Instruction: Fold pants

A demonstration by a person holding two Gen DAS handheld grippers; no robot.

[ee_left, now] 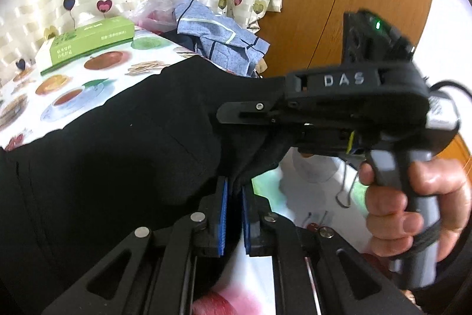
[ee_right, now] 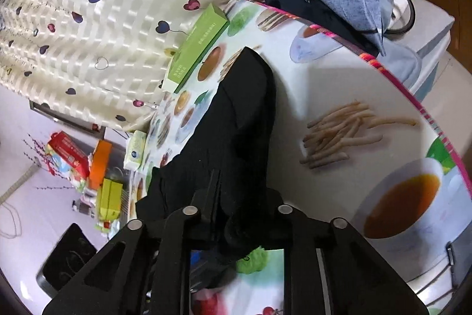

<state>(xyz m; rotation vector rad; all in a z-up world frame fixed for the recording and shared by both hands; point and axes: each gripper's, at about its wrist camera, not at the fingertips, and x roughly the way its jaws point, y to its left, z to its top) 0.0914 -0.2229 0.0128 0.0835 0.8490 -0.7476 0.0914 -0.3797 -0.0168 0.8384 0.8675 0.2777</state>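
Left wrist view: the left gripper [ee_left: 233, 197] is closed on an edge of the black pants [ee_left: 103, 152], beside the right gripper [ee_left: 236, 112], which also pinches them.

Right wrist view: the pants lie along the worktop [ee_right: 339, 84]. The grasping step seems done; next, both should lift and carry the edge together.

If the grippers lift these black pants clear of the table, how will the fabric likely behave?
Probably floppy: the black pants sag and crease between the left gripper and the right gripper. Likely light, since a thin pinched edge carries them. The free end would probably drag across the tablecloth toward the green box.
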